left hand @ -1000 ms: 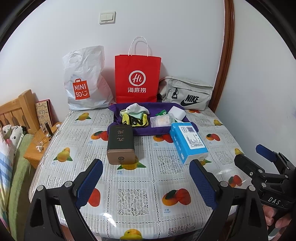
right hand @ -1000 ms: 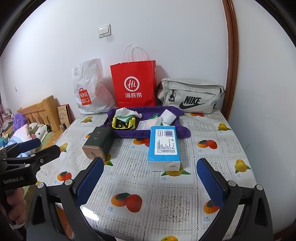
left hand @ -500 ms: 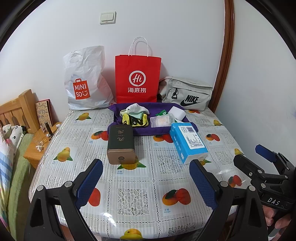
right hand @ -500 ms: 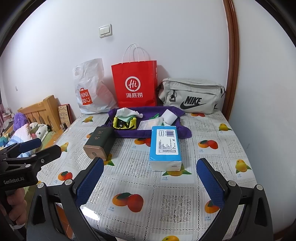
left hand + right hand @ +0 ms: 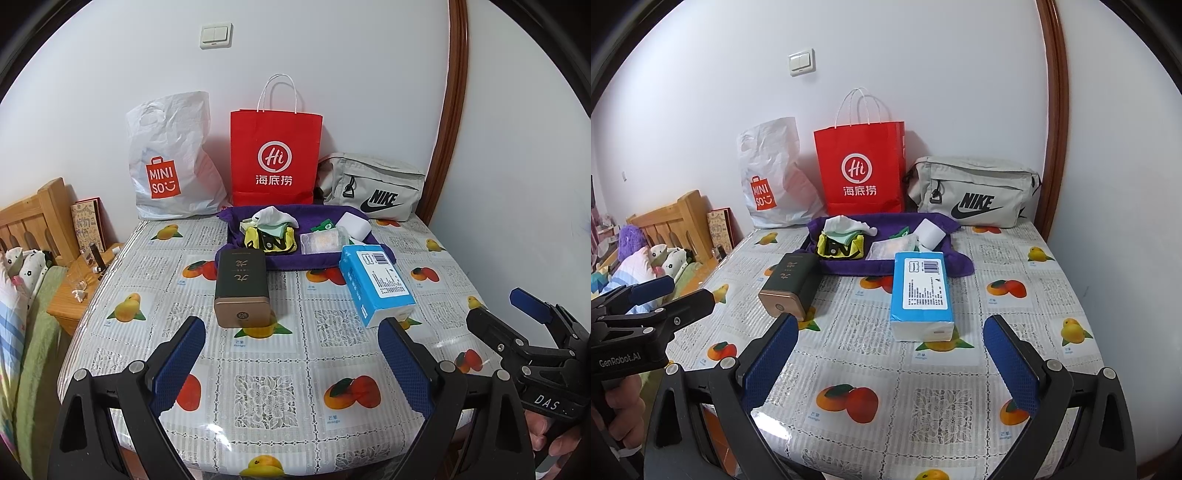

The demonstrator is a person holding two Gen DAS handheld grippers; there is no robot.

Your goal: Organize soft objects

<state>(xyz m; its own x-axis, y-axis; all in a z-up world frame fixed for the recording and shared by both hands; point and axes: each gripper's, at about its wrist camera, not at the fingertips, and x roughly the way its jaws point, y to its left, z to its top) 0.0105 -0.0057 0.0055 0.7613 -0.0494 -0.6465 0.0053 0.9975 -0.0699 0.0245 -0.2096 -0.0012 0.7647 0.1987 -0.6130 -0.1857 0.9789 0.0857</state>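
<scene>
While both tongs wait above the near edge of the table (image 5: 122, 258), the left gripper (image 5: 291, 363) and the right gripper (image 5: 890, 363) stand with fingers spread wide and hold nothing.

The soft things lie further back. A blue tissue pack (image 5: 921, 293) rests flat on the tablecloth, just in front of the purple cloth tray (image 5: 886, 266). Inside the tray are a white cloth (image 5: 846, 224), a yellow-and-black pouch (image 5: 842, 248), a clear packet (image 5: 892, 248) and a white block (image 5: 930, 232).

I judge the tissue pack to be light and easy to squash, with a slippery film, so it is best taken across its narrow width, near the middle. The dark tin (image 5: 242, 286) beside it looks hard and probably is not part of the task.

Only the right wrist view shows the plush toys (image 5: 653, 258) on the bed and the whole grey bag (image 5: 971, 192). Only the left wrist view shows the bedside table (image 5: 83, 284).
</scene>
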